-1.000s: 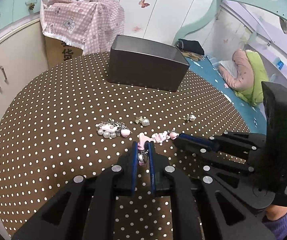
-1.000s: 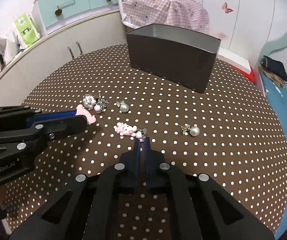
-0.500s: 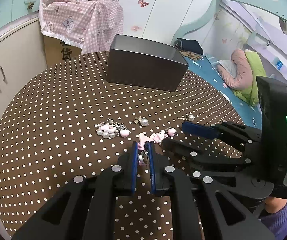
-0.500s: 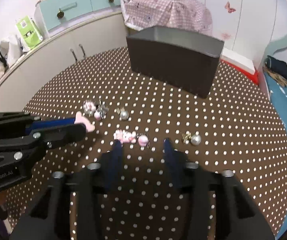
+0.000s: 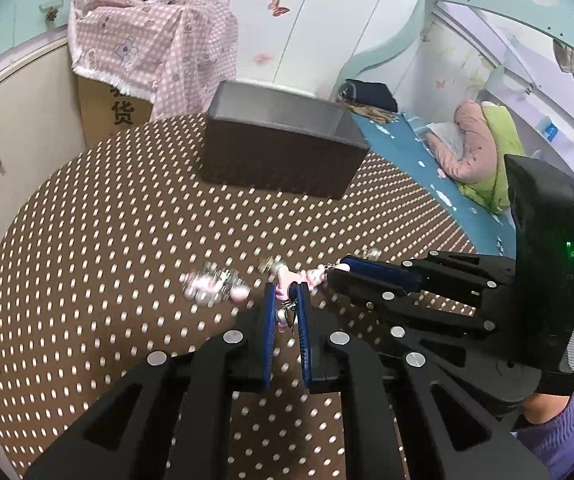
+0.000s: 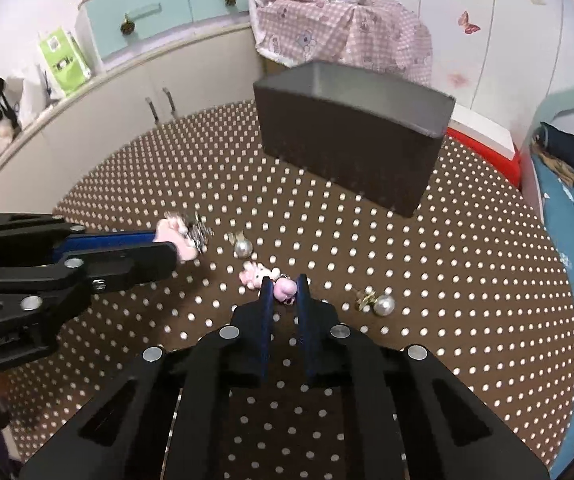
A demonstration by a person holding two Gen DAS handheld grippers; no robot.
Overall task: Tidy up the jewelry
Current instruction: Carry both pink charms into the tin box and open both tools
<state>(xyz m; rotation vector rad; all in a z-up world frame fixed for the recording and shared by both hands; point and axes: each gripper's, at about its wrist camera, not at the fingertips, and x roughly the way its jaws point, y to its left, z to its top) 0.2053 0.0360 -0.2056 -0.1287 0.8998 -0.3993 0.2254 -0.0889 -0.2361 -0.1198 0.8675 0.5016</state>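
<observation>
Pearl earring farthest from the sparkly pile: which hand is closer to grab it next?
Right. The pearl earring lies just beside the right tool; the left tool is farther off. Both tools pinch pink charms, though.

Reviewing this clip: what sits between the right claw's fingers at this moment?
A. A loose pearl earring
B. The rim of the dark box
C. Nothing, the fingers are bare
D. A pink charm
D: the right claw has just closed onto a pink charm, which shows between its blue pads, while the pearl earring lies apart on the dotted tablecloth.
</observation>
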